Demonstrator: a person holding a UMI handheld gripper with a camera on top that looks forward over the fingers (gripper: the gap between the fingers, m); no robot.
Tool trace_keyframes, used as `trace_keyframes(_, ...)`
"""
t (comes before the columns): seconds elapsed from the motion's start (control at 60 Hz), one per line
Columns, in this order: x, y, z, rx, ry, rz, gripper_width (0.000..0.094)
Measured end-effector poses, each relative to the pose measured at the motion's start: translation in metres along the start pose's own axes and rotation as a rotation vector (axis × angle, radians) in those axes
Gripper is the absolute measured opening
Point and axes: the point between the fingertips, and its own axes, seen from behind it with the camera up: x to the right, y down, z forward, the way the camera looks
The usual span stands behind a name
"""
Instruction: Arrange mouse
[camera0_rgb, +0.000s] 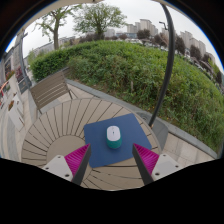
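Observation:
A small mouse (113, 136) with a white top and a teal body lies on a dark blue mouse mat (112, 147) on a round slatted wooden table (55, 128). My gripper (111, 157) hovers just short of the mat's near edge, its two fingers spread wide apart. The pink pads (76, 157) sit to either side of the mat's near part, and nothing is between them. The mouse rests on its own just ahead of the fingers, centred between their lines.
A wooden chair (48, 90) stands beyond the table on the left. A low grey ledge (180, 140) borders the terrace on the right, with a broad green hedge (140, 70) behind it. Trees and buildings stand far off.

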Motion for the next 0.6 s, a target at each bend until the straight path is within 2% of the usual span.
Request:
trace_keyframes(0.133, -0.007, 0.035, -0.092, -0.035, 0.030, -0.036, 0.0847)
trace_keyframes(0.267, -0.021, 0.081, -0.145, -0.075, 0.041, -0.048, 0.0847)
trace_keyframes(0.467, -0.036, 0.122, -0.178, -0.102, 0.015, -0.002, 0.0848)
trace_keyframes(0.6, -0.027, 0.127, -0.180, -0.097, 0.063, -0.015, 0.0859)
